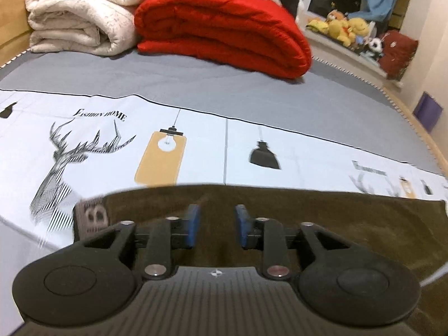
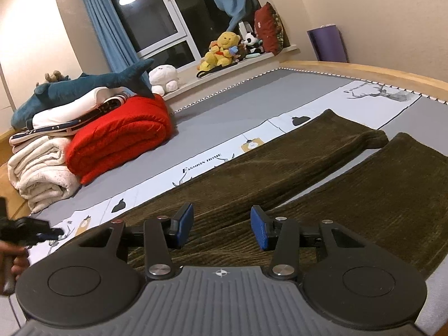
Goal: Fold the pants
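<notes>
Dark olive corduroy pants (image 2: 294, 173) lie flat on the bed, both legs stretched away to the right with a gap between them. In the left wrist view the waistband end (image 1: 322, 224) lies under my left gripper (image 1: 217, 224), which is open with blue pads and empty, just above the fabric. A grey label (image 1: 92, 218) shows at the waistband's left corner. My right gripper (image 2: 221, 228) is open and empty, hovering over the upper legs near the crotch. The left gripper also shows at the left edge of the right wrist view (image 2: 33, 232).
The bed has a grey and pale printed sheet (image 1: 168, 106). A folded red quilt (image 1: 224, 28) and a rolled white blanket (image 1: 78, 14) are stacked at the far end. A plush shark (image 2: 84, 84) lies on them. Plush toys (image 2: 224, 50) line the window sill. The wooden bed frame (image 2: 364, 70) borders the far side.
</notes>
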Demonstrator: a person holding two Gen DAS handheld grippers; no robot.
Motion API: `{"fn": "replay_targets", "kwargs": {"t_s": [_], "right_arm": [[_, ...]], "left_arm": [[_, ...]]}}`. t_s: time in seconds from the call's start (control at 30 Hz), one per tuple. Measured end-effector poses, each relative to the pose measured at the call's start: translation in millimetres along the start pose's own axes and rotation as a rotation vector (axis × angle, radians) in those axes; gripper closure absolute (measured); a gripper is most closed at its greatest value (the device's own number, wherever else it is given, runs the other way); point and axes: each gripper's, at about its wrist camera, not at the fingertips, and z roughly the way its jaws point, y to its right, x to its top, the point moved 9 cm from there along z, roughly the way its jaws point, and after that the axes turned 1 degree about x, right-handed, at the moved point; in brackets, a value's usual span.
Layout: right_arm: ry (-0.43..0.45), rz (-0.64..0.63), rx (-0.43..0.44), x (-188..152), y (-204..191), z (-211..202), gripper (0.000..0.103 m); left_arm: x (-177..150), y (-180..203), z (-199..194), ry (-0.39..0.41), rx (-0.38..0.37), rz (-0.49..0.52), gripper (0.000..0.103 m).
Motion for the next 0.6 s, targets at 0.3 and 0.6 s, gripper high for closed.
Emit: {"fn": "replay_targets", "kwargs": {"t_s": [0.3,0.6], "right_arm": [[0.009,0.021,0.0,-0.8,3.6,1.5,0.055],[-0.008,0.022,-0.006,-2.2,3.7,7.6,0.055]], "left_arm": [[7.9,-0.3,103.6,-0.192,0.022,0.199,0.018],[-0.1,20.3,96.1,-0.201,0.056,0.467,0.087]]}}
